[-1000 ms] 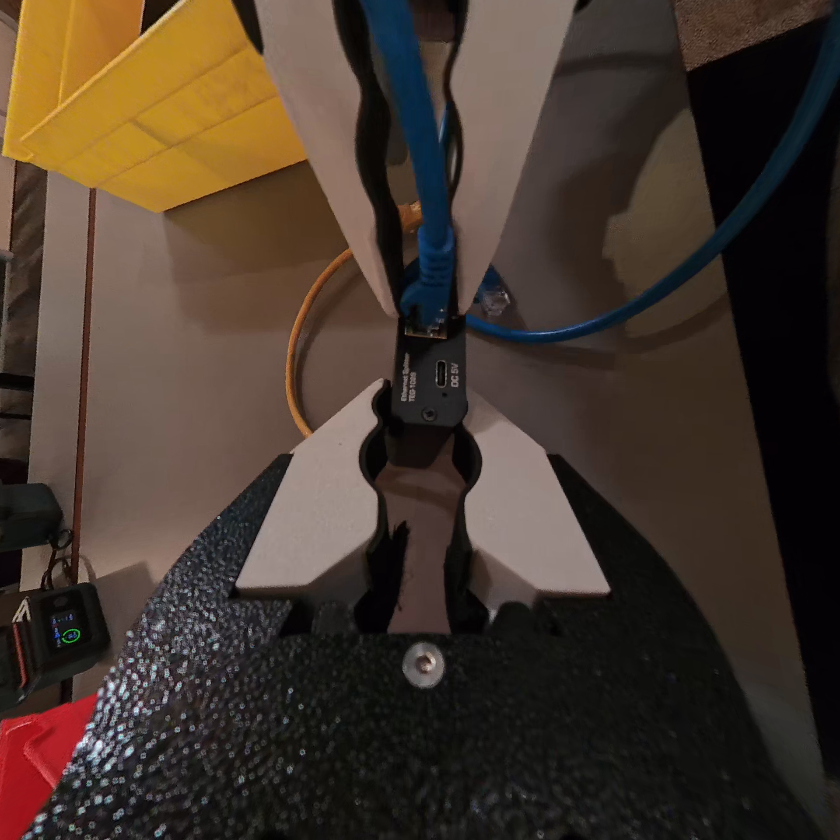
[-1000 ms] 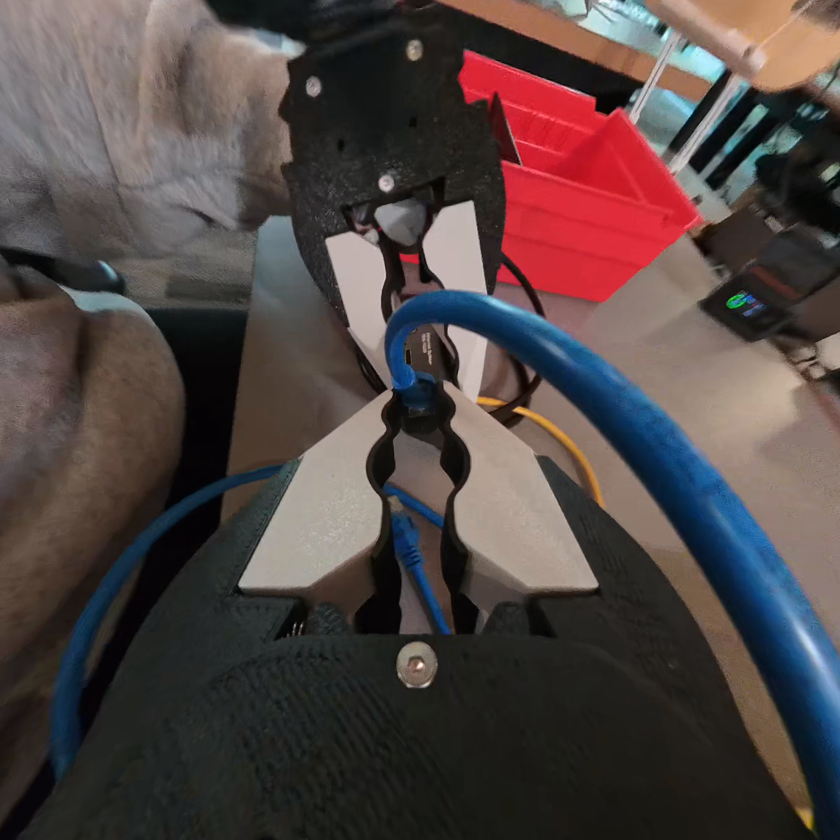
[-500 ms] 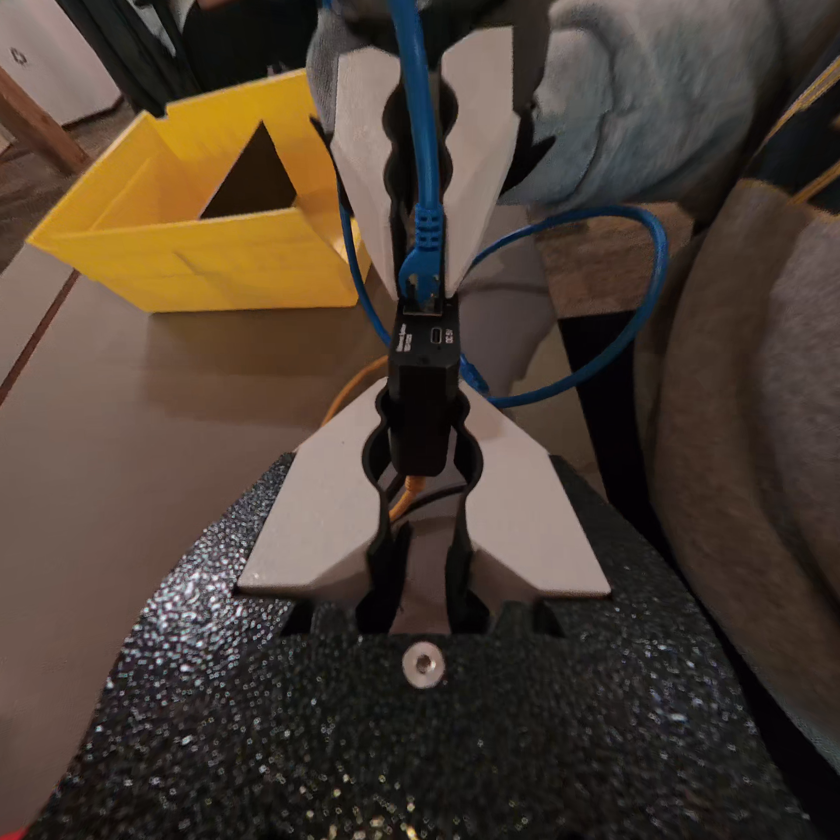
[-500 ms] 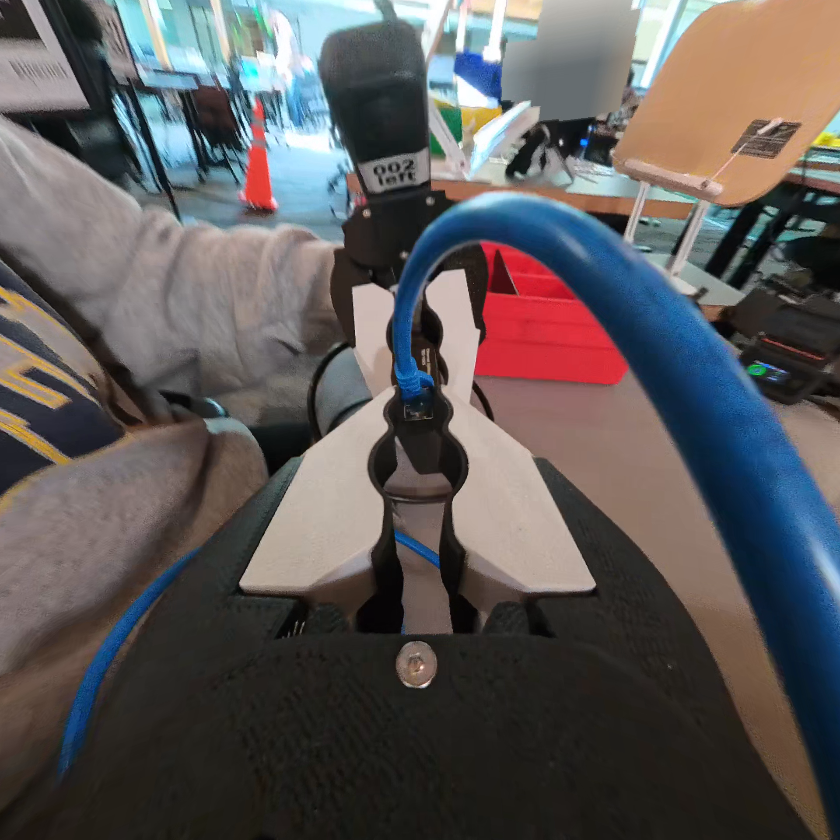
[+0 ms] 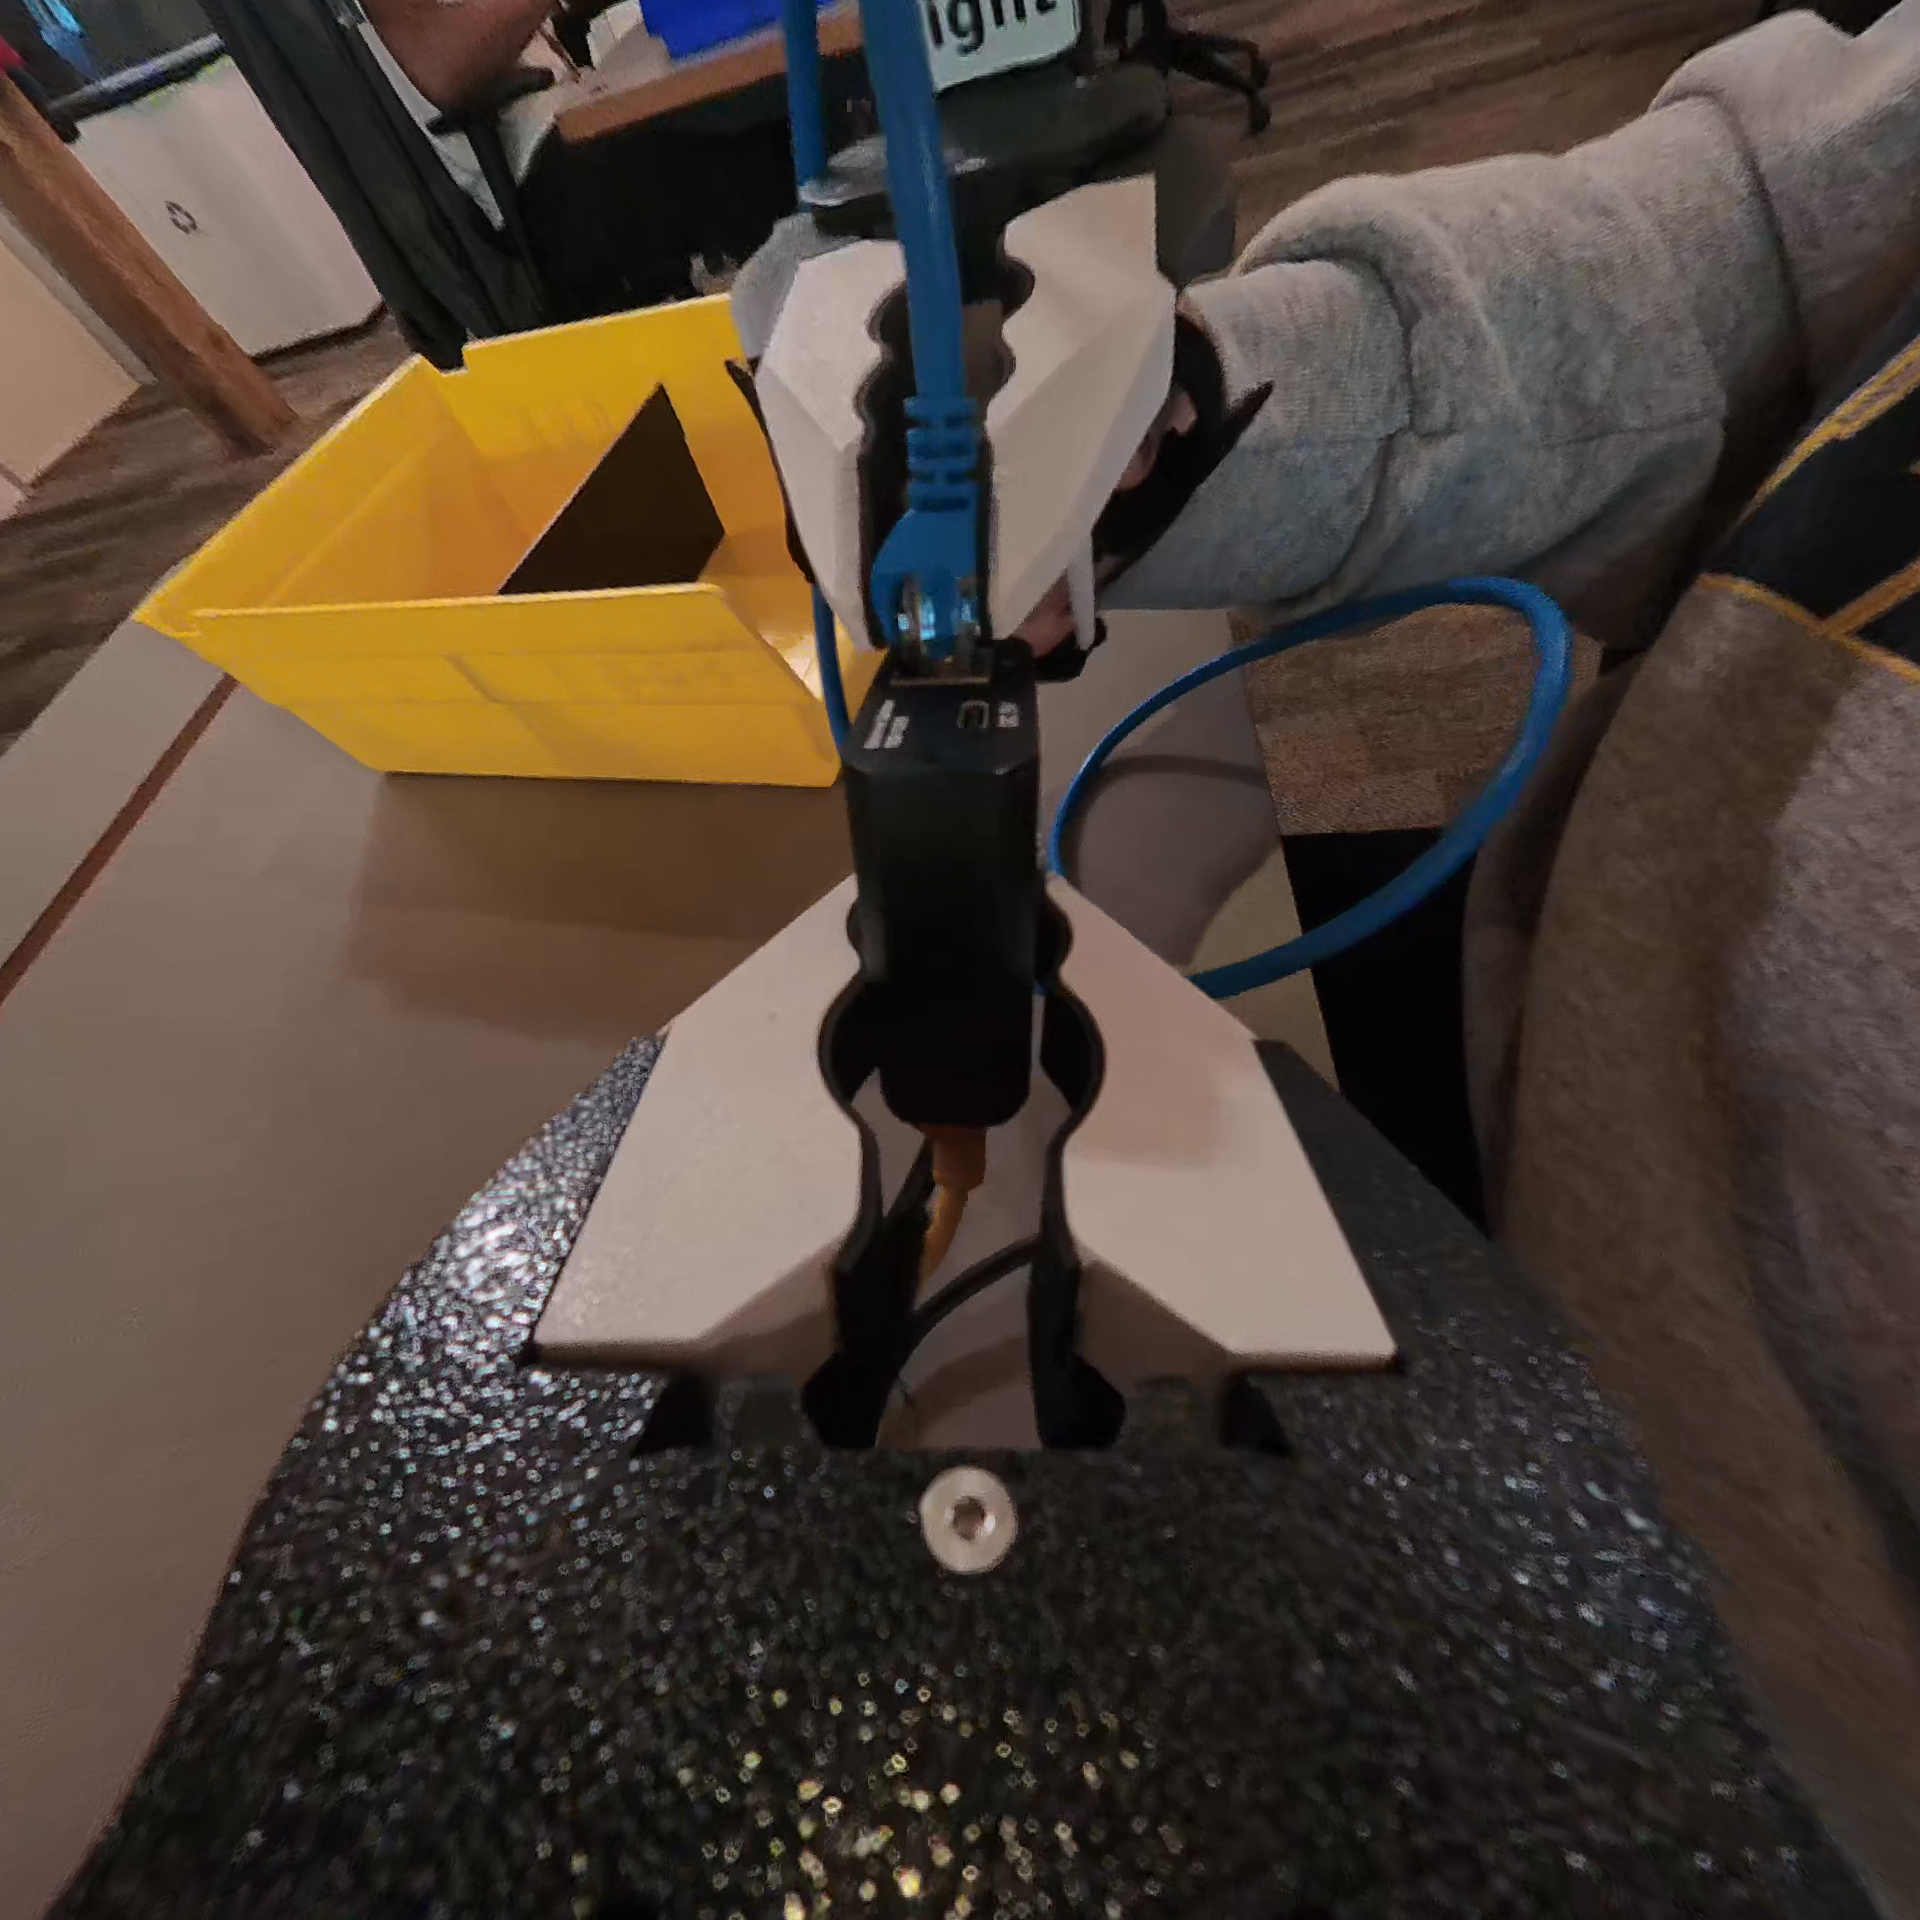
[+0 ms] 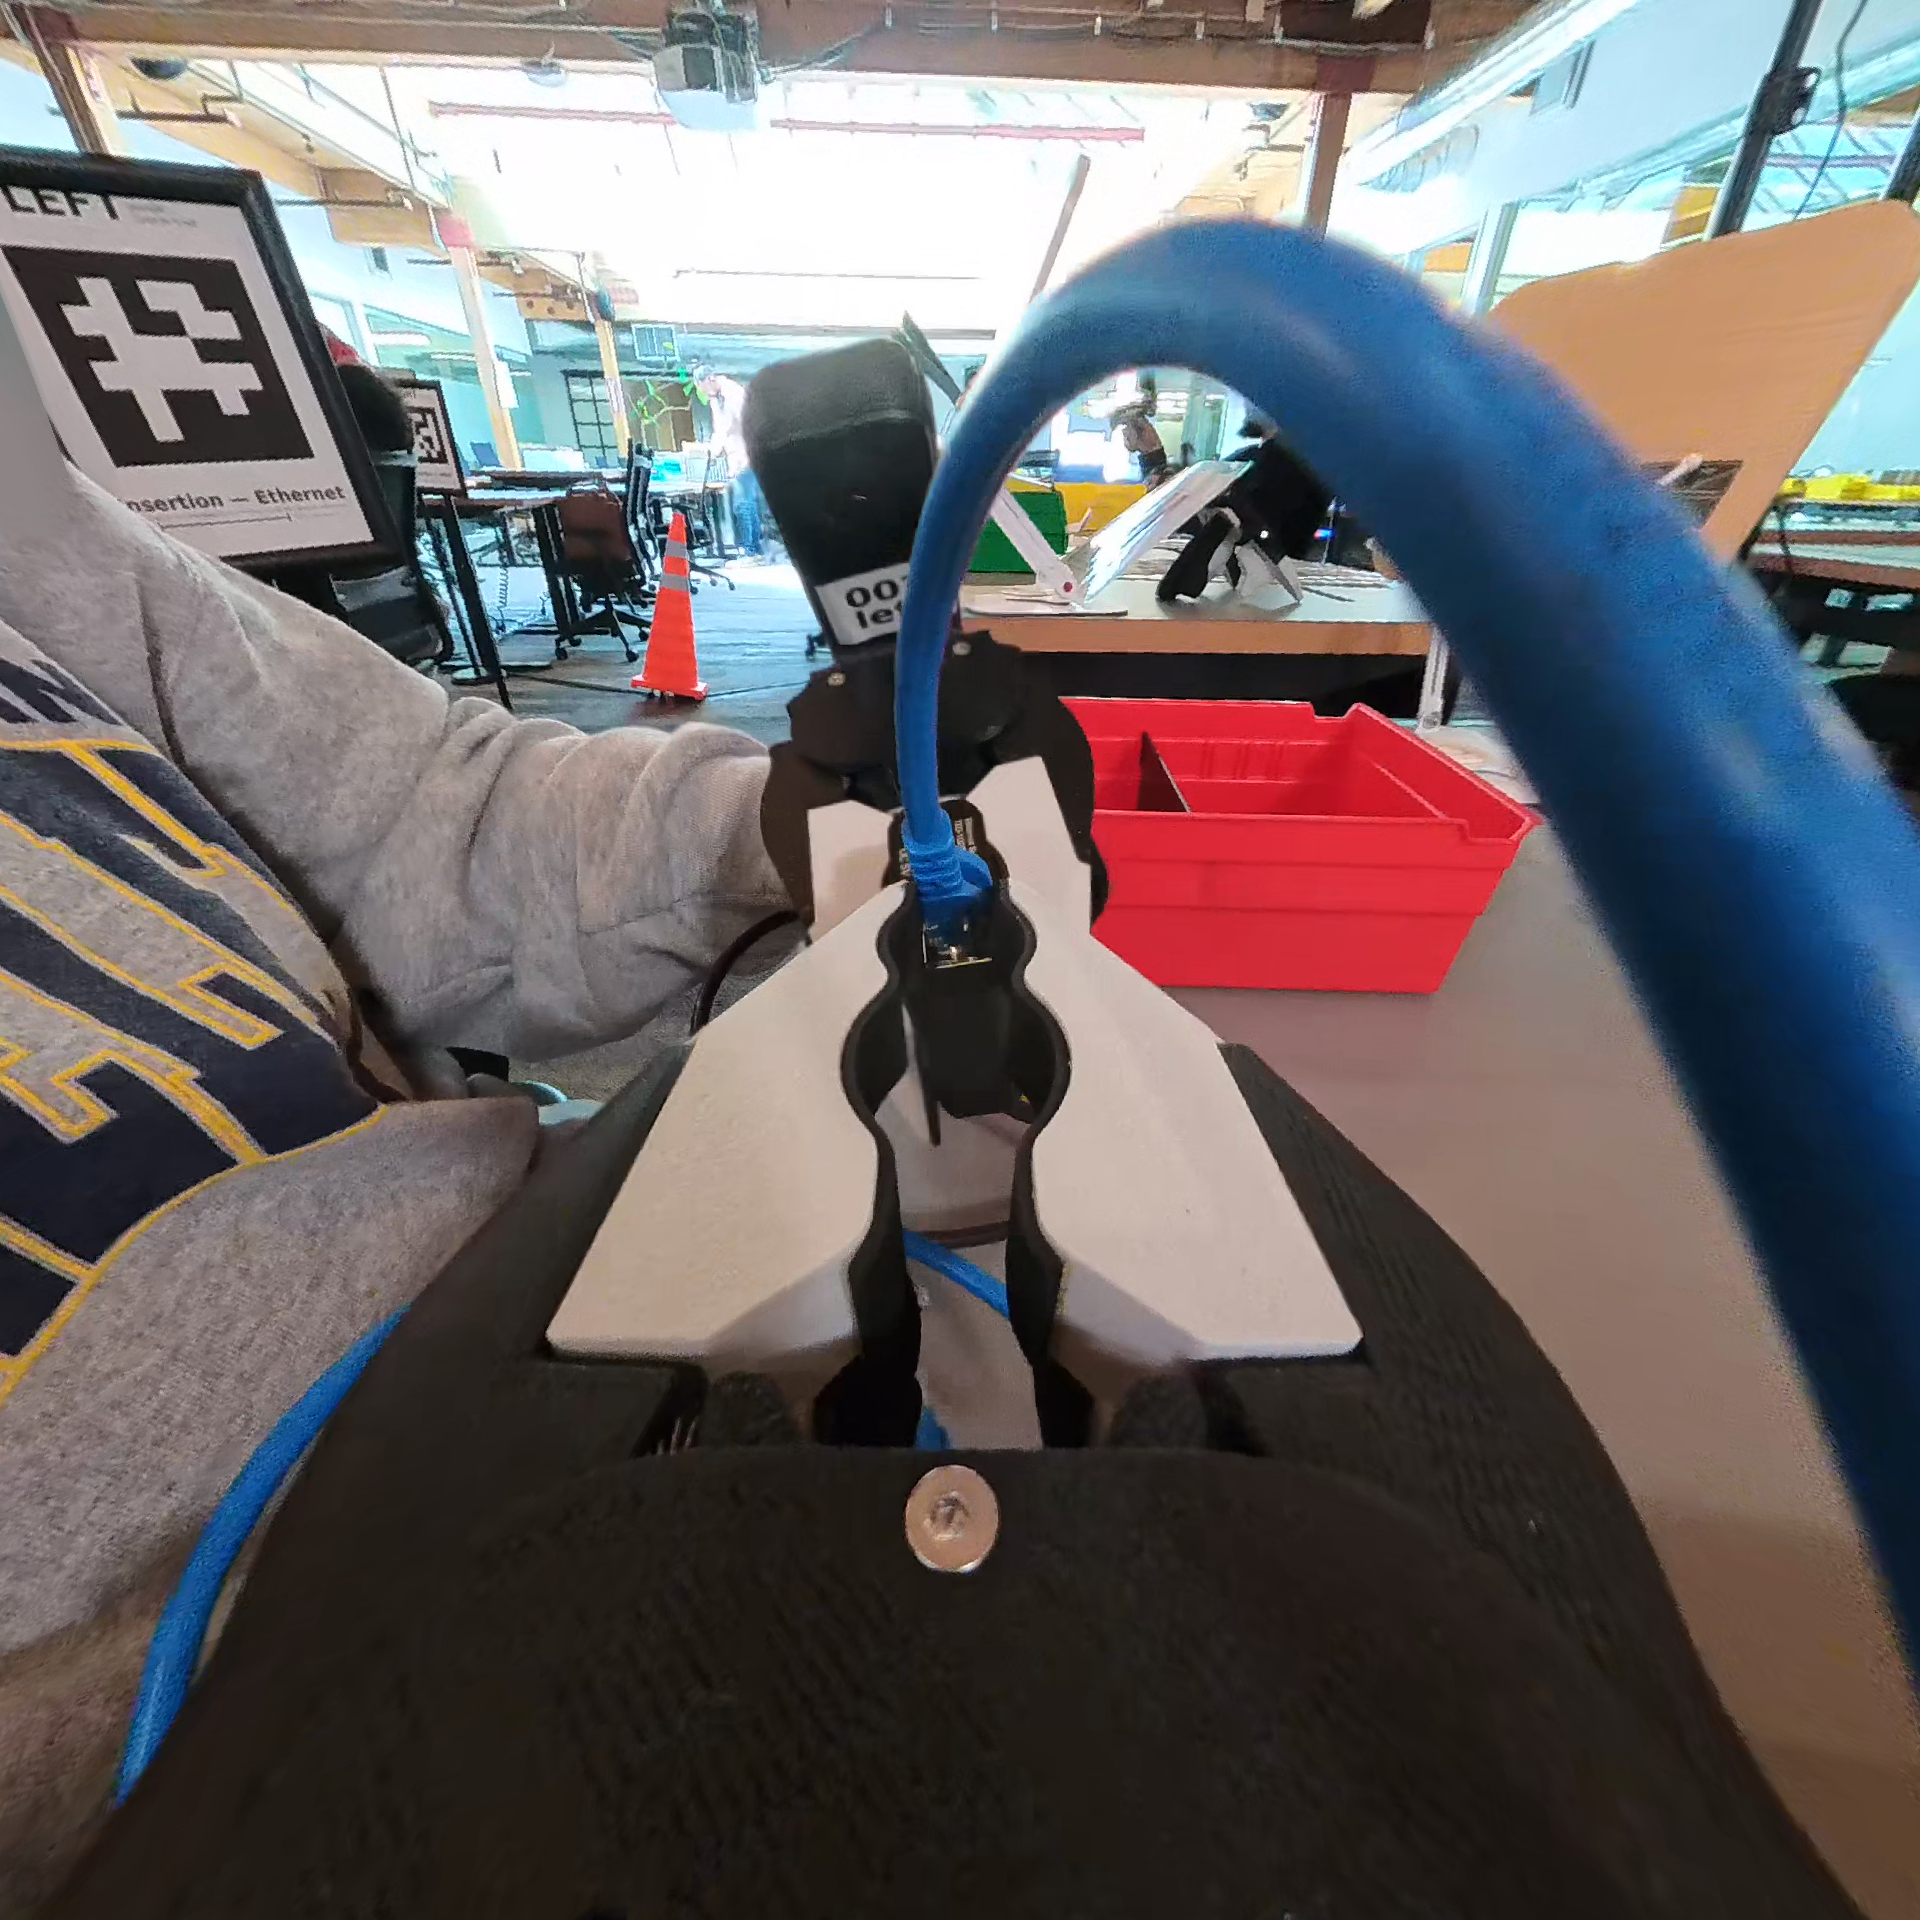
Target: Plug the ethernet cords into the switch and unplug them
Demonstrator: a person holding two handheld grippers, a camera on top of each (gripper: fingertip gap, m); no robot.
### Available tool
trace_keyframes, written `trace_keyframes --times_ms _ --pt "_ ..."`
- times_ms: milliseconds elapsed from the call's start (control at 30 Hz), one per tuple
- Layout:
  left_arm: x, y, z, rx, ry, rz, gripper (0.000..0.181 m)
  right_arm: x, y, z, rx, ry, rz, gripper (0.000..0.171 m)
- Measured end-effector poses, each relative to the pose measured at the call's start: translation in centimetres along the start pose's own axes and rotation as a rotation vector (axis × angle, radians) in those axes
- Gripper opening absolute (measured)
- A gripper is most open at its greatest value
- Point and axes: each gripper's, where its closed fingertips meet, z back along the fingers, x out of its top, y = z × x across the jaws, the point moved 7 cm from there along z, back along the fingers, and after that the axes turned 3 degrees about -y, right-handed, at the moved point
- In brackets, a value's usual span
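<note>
My left gripper (image 5: 951, 925) is shut on the black ethernet switch (image 5: 940, 831) and holds it above the table, end port facing away. An orange cord (image 5: 951, 1195) and a thin black cord hang from its near end. My right gripper (image 6: 956, 920) faces it and is shut on the blue ethernet plug (image 6: 940, 883). The plug (image 5: 930, 540) has its tip in the mouth of the switch's (image 6: 961, 1008) port; I cannot tell how deep. The blue cord (image 6: 1558, 540) arches over the right gripper and loops down on the right (image 5: 1455, 810).
A yellow bin (image 5: 468, 644) stands on the tan table (image 5: 260, 987) beyond the left gripper. A red bin (image 6: 1299, 873) stands on the table behind the switch. A person's grey sleeves (image 6: 468, 821) and torso are close alongside. An orange cone (image 6: 670, 613) stands far back. Some 6 centimetres of space lies between my two pairs of fingers.
Both grippers have lifted and tipped from pointing down at the table to nearly level. The switch and the blue plug stay gripped and joined end to end.
</note>
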Motion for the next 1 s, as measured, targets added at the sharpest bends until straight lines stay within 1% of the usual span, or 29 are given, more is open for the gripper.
trace_keyframes --times_ms 67,100,133,200,267,300,367,433,467,533,567,600,633,667,700,733,800,900,967,1000 --pt "-0.1 0.0 0.1 -0.027 -0.039 0.029 0.023 -0.1 0.2 -0.1 -0.003 0.003 0.025 0.010" --pt "-0.3 0.0 0.1 -0.026 -0.034 0.032 0.023 -0.1 0.2 -0.2 -0.011 0.011 0.044 0.011" --pt "-0.4 0.2 0.1 0.007 -0.017 0.018 0.022 -0.2 0.1 -0.3 -0.035 0.021 0.070 0.011" --pt "-0.7 0.9 0.2 0.092 0.056 -0.004 0.022 -0.5 -0.3 -0.3 -0.119 0.047 0.119 0.013" --pt "-1.2 2.0 0.5 0.216 0.154 -0.015 0.022 -0.9 -0.8 -0.2 -0.223 0.087 0.192 0.023" --pt "-1.6 2.6 0.7 0.289 0.209 -0.010 0.022 -1.1 -1.1 0.0 -0.277 0.116 0.235 0.025" --pt "-2.4 3.8 1.4 0.416 0.315 0.017 0.022 -1.9 -1.5 0.1 -0.364 0.221 0.316 0.037" --pt "-3.1 4.4 1.9 0.478 0.392 0.020 0.021 -2.9 -1.4 0.0 -0.386 0.340 0.407 0.038" --pt "-3.5 4.5 1.9 0.484 0.438 0.006 0.021 -3.1 -1.1 -0.1 -0.389 0.380 0.490 0.036" --pt "-4.2 4.3 1.7 0.460 0.540 -0.052 0.022 -2.8 -0.3 -0.6 -0.437 0.394 0.741 0.037" --pt "-4.4 4.1 1.5 0.454 0.586 -0.090 0.022 -2.5 0.1 -1.0 -0.461 0.391 0.853 0.040" --pt "-4.7 3.9 1.3 0.445 0.620 -0.124 0.022 -2.4 0.5 -1.4 -0.467 0.398 0.923 0.045" --pt "-4.8 3.7 1.1 0.424 0.643 -0.154 0.022 -2.6 0.6 -1.8 -0.460 0.431 0.939 0.052" --pt "-5.0 3.5 0.9 0.414 0.661 -0.179 0.021 -3.2 0.5 -2.2 -0.445 0.489 0.914 0.058" --pt "-5.1 3.3 0.7 0.389 0.674 -0.212 0.022 -4.0 0.3 -2.4 -0.426 0.553 0.873 0.059" --pt "-5.2 3.0 0.5 0.356 0.686 -0.253 0.021 -4.8 0.0 -2.6 -0.422 0.606 0.848 0.058" --pt "-5.4 3.0 0.6 0.373 0.716 -0.303 0.021 -5.8 -0.2 -2.8 -0.407 0.693 0.851 0.047" --pt "-5.7 3.0 0.7 0.360 0.704 -0.354 0.022 -6.3 -0.3 -3.1 -0.423 0.761 0.864 0.033" --pt "-5.9 3.0 0.7 0.346 0.683 -0.362 0.022 -6.2 -0.1 -3.4 -0.438 0.750 0.907 0.036" --pt "-6.0 3.1 0.9 0.353 0.682 -0.372 0.021 -6.0 0.2 -3.6 -0.430 0.723 0.918 0.044"
